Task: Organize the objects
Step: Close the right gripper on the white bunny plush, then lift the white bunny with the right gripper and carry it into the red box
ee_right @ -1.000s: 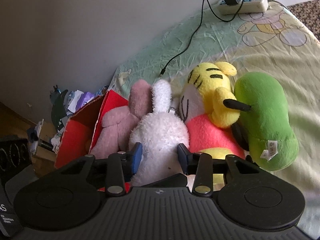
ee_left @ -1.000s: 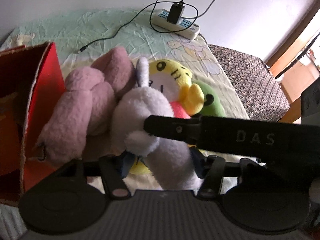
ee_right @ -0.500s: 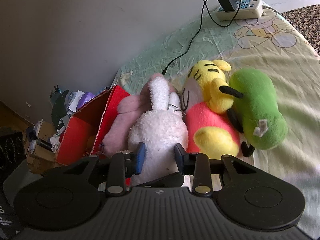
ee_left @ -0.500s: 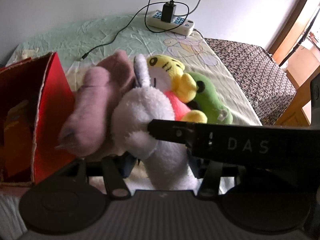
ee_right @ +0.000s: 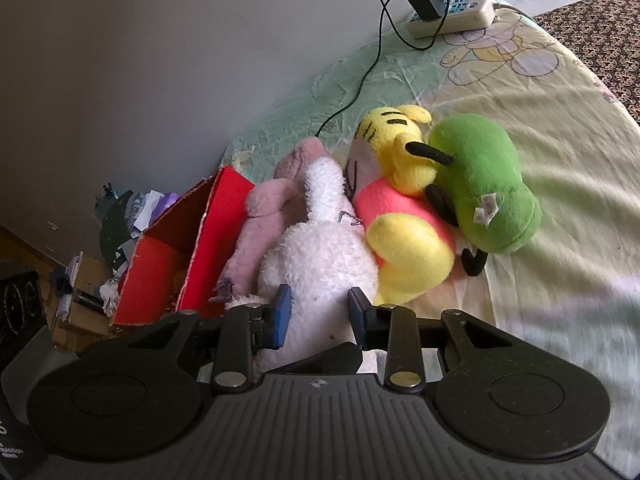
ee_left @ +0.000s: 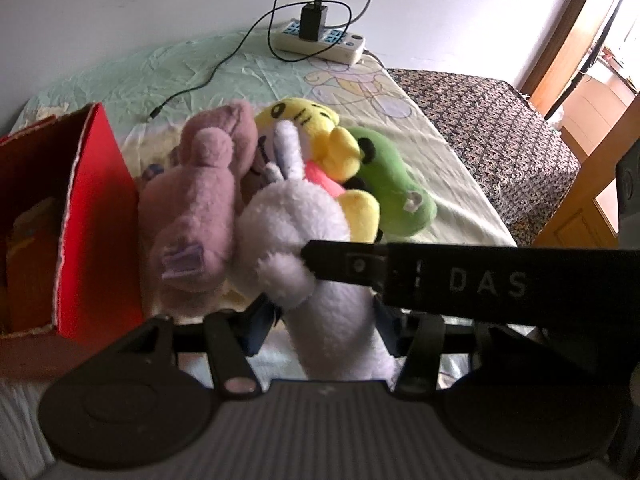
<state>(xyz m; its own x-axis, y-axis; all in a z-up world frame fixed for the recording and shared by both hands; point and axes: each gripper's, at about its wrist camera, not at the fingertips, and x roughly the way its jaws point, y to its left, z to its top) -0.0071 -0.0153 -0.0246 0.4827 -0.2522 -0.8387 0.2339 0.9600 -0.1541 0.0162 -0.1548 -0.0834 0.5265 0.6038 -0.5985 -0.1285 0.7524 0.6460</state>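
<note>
Four plush toys are counted on the bed [ee_right: 560, 128]: one white rabbit [ee_right: 320, 256], one pink toy [ee_right: 260, 216], one yellow tiger [ee_right: 400, 216] and one green toy [ee_right: 480, 196]. The rabbit is grasped by both the right gripper [ee_right: 318, 316] and the left gripper [ee_left: 320, 320], beside one red box [ee_left: 96, 216]. One power strip [ee_left: 320, 42] is seen by the wall.

Four plush toys [ee_right: 320, 264], one box [ee_right: 156, 276]
</note>
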